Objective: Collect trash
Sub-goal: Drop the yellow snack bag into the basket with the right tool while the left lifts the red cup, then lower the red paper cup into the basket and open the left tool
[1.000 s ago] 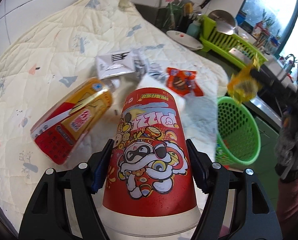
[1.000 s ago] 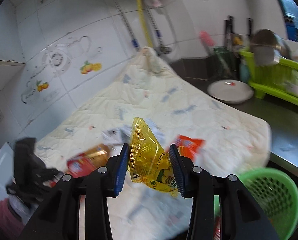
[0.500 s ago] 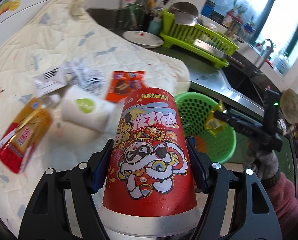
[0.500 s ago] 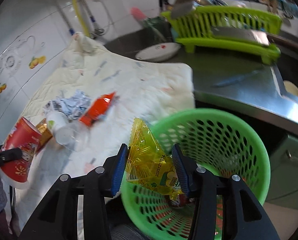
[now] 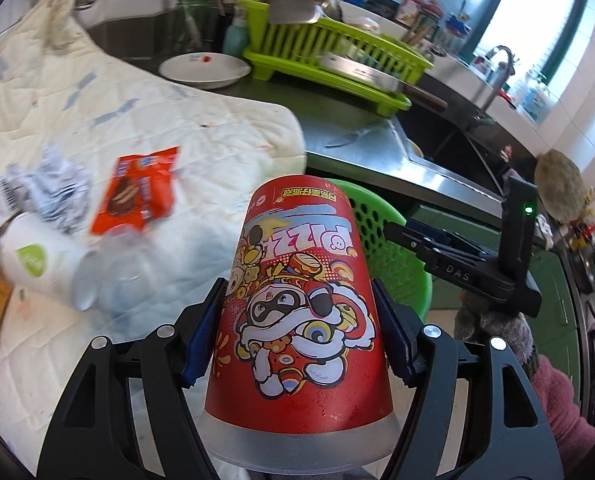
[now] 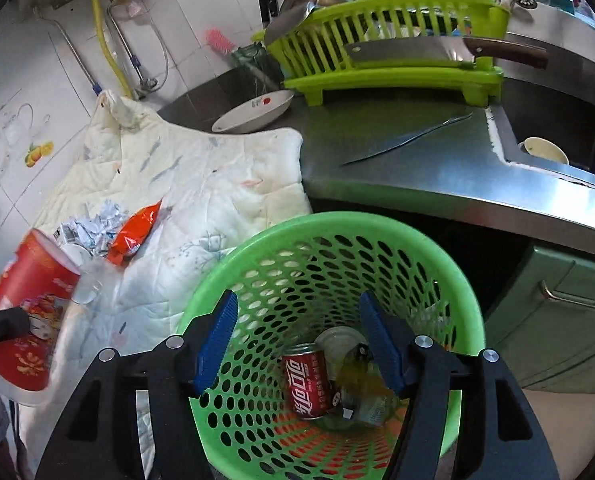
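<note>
My left gripper is shut on a red printed paper cup, held upside down just left of the green mesh basket. My right gripper is open and empty over the basket. Inside the basket lie a red cola can and the yellow wrapper. The red cup also shows at the left in the right wrist view. An orange snack wrapper, crumpled paper, a white cup and a clear plastic cup lie on the quilted cloth.
A steel counter holds a knife, a white plate and a lime dish rack with a cleaver. A sink is to the right. Green cabinet doors stand behind the basket.
My right gripper opened and dropped the yellow wrapper into the basket. My left gripper carried the red cup right, closer to the basket.
</note>
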`<state>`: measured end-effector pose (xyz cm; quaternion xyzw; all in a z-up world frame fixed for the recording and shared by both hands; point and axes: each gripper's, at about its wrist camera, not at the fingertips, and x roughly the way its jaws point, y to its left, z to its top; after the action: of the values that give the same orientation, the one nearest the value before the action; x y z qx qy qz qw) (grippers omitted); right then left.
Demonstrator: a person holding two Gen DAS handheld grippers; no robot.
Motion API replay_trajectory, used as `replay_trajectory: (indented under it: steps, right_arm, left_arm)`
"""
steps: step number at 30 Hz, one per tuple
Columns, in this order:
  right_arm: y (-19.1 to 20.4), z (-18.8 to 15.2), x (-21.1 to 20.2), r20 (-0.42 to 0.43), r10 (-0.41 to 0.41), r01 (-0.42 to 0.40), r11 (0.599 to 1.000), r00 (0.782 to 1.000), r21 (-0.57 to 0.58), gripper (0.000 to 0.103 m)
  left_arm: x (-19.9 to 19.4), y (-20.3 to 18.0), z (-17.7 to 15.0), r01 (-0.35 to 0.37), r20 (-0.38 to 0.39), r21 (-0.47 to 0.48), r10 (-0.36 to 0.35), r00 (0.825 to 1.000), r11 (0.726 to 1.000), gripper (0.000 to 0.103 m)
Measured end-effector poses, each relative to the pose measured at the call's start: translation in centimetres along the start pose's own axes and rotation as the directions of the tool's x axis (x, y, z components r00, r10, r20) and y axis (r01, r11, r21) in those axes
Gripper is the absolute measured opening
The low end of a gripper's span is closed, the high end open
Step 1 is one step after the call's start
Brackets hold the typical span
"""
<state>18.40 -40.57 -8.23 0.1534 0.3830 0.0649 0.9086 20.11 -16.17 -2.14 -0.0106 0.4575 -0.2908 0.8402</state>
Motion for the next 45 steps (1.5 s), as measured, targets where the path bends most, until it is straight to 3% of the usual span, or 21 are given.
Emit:
replay_trajectory:
  steps: [11, 22, 31, 39, 45]
  right_arm:
    - [-1.9, -0.6, -5.3, 0.102, 0.011, -0.014, 1.0, 0.995, 0.023, 0.068]
    - [-4.2, -2.8, -7.3, 0.121, -0.006, -0.001, 0.999, 0.993, 0.055, 0.069]
    - [-5.4, -3.5, -6.9, 0.109, -0.021, 0.014, 0.998, 0.994, 0.056, 0.069]
    - [-6.3, -3.8, -7.0, 0.11, -0.033, 0.025, 0.996, 0.993, 0.08, 0.069]
    - [-5.5, -3.9, -7.7, 0.118, -0.026, 0.018, 0.997, 0.993, 0.069, 0.069]
  left_arm:
    - [7.1, -5.1, 1.5, 0.056, -0.078, 0.062, -0.051, 0.996, 0.997, 0.069]
    - [16.4, -7.5, 2.1, 0.02, -0.212, 0.113, 0.005, 0.977, 0.993, 0.069]
    - [21.7, -7.4, 2.5, -0.015, -0.284, 0.106, 0.045, 0.958, 0.994, 0.07]
    - [22.3, -7.0, 2.1, -0.008, -0.276, 0.065, 0.026, 0.961, 0.998, 0.076]
    - [18.1, -6.6, 1.9, -0.018, -0.209, 0.066, 0.031, 0.977, 0.998, 0.076]
